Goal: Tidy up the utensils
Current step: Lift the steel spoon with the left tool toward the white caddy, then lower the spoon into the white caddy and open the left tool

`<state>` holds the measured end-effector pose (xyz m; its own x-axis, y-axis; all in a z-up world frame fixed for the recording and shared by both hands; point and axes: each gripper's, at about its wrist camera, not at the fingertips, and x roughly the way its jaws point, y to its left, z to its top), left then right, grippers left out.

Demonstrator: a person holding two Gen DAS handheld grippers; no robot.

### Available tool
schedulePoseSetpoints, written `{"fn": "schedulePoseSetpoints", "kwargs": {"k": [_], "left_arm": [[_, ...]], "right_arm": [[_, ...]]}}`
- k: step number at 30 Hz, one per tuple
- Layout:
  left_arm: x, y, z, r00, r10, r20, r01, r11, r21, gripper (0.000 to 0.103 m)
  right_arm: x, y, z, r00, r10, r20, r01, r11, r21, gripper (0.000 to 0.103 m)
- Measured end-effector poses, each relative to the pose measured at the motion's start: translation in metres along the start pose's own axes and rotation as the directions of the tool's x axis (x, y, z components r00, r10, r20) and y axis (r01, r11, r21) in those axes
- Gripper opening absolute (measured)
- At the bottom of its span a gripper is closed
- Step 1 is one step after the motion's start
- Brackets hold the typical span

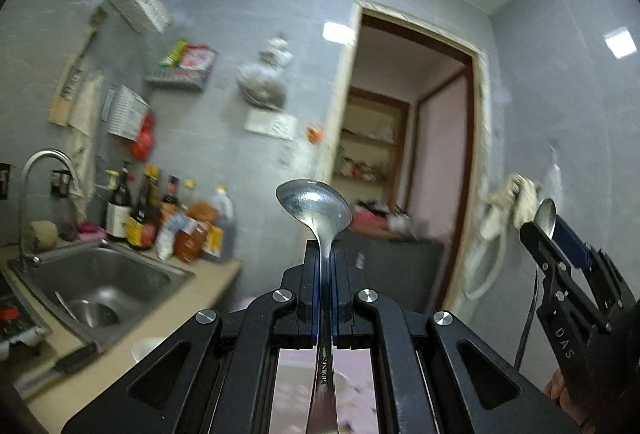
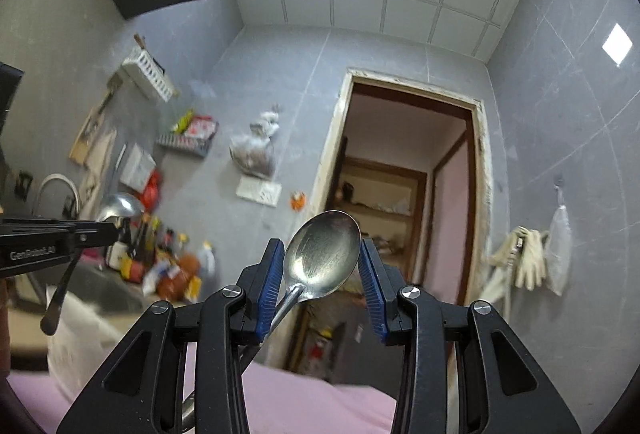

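In the left wrist view my left gripper (image 1: 325,258) is shut on the neck of a steel spoon (image 1: 314,210); its bowl stands up past the fingertips and its handle runs back under the camera. The same gripper (image 2: 110,230) shows at the left of the right wrist view, with that spoon's bowl (image 2: 120,206) above it. My right gripper (image 2: 322,266) holds a second steel spoon (image 2: 324,254) by the rim of its bowl, pinched between the blue pads (image 2: 267,286), the handle slanting down to the left. That gripper (image 1: 548,234) and its spoon bowl (image 1: 546,216) appear at the right of the left wrist view.
A steel sink (image 1: 100,282) with a tap (image 1: 44,162) lies low left, with bottles and packets (image 1: 172,222) behind it on the beige counter (image 1: 168,314). Racks hang on the grey wall. A doorway (image 2: 404,194) opens ahead; gloves (image 2: 520,258) hang to its right. Pink cloth (image 2: 300,394) lies below.
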<state>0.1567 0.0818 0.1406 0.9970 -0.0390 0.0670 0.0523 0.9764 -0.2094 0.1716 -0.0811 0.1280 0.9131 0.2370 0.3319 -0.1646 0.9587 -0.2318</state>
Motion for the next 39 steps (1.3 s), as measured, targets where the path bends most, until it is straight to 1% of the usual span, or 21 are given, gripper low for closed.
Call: {"fn": "schedulePoseSetpoints", "kwargs": {"k": [4, 8, 10, 13, 17, 19, 23, 30, 33, 36, 39], "left_arm": [[0.006, 0.038, 0.011, 0.996, 0.073, 0.058, -0.070, 0.996, -0.046, 0.002], [0.015, 0.070, 0.012, 0.989, 0.124, 0.078, -0.116, 0.988, -0.100, 0.002], [0.021, 0.083, 0.008, 0.989, 0.130, 0.071, -0.121, 0.985, -0.122, 0.002], [0.025, 0.098, 0.000, 0.991, 0.113, 0.072, -0.101, 0.983, -0.155, 0.002], [0.028, 0.110, -0.009, 0.988, 0.133, 0.076, -0.117, 0.976, -0.183, 0.002], [0.031, 0.112, -0.013, 0.986, 0.151, 0.067, -0.138, 0.976, -0.169, 0.002], [0.042, 0.115, -0.023, 0.990, 0.143, 0.001, -0.141, 0.975, -0.173, 0.002], [0.044, 0.110, -0.036, 0.987, 0.150, -0.059, -0.157, 0.977, -0.146, 0.002], [0.041, 0.106, -0.042, 0.983, 0.153, -0.106, -0.166, 0.977, -0.133, 0.002], [0.040, 0.100, -0.050, 0.974, 0.145, -0.171, -0.166, 0.980, -0.114, 0.002], [0.038, 0.095, -0.058, 0.967, 0.146, -0.209, -0.169, 0.981, -0.093, 0.002]], "right_arm": [[0.026, 0.022, 0.001, 1.000, 0.029, 0.001, -0.029, 0.997, 0.072, 0.036], [0.052, 0.039, -0.007, 0.998, 0.060, -0.019, -0.056, 0.985, 0.165, 0.036], [0.059, 0.044, -0.013, 0.997, 0.066, -0.027, -0.060, 0.980, 0.192, 0.036], [0.066, 0.054, -0.026, 0.996, 0.081, -0.036, -0.072, 0.975, 0.212, 0.036], [0.071, 0.069, -0.041, 0.995, 0.094, -0.044, -0.084, 0.976, 0.202, 0.036], [0.072, 0.074, -0.048, 0.992, 0.108, -0.058, -0.094, 0.975, 0.203, 0.036], [0.073, 0.083, -0.059, 0.986, 0.141, -0.089, -0.122, 0.974, 0.191, 0.036], [0.071, 0.089, -0.069, 0.974, 0.187, -0.126, -0.163, 0.970, 0.181, 0.036], [0.070, 0.092, -0.074, 0.962, 0.223, -0.160, -0.195, 0.965, 0.177, 0.036], [0.068, 0.094, -0.076, 0.939, 0.273, -0.209, -0.237, 0.954, 0.182, 0.036], [0.064, 0.097, -0.077, 0.921, 0.306, -0.242, -0.271, 0.948, 0.168, 0.036]]}}
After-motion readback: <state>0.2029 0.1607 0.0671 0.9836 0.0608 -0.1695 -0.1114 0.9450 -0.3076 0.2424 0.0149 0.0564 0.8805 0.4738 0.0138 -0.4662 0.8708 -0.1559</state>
